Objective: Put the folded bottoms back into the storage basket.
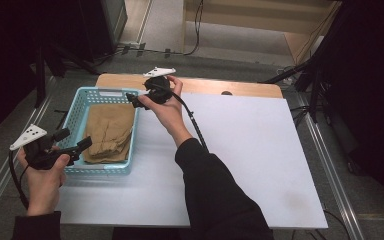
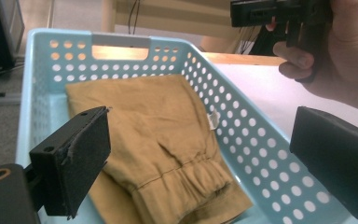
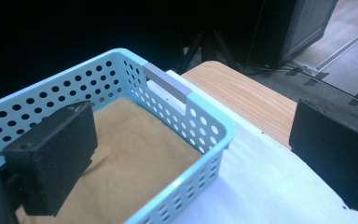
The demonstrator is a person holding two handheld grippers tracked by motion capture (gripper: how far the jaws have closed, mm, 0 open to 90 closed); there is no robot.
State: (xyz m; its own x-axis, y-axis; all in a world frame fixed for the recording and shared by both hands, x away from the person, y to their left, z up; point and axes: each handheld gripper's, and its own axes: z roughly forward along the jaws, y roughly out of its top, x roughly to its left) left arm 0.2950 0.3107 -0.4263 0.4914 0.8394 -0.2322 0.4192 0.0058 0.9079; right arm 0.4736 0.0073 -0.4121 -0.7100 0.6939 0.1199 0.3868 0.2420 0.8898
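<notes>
Lying folded in the light-blue perforated basket (image 1: 78, 107) at the tabletop's (image 1: 250, 150) nine o'clock edge: tan trousers (image 1: 108, 131), creased. Left gripper (image 1: 75, 145) hovering at the basket's seven o'clock, right gripper (image 1: 136, 101) at its one o'clock; both jaws gaping, empty. Left gripper view is revealing an elastic waistband and white label (image 2: 213, 120); right gripper view is presenting plain cloth.

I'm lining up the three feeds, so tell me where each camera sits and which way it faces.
High view: above the near table edge, looking forward and down at the basket; both forearms and both claws show.
Left gripper view: on the left claw, looking along its open jaws into the basket at the tan cloth; the right hand shows.
Right gripper view: on the right claw, facing the basket's handle end.
All three share basket and cloth.
</notes>
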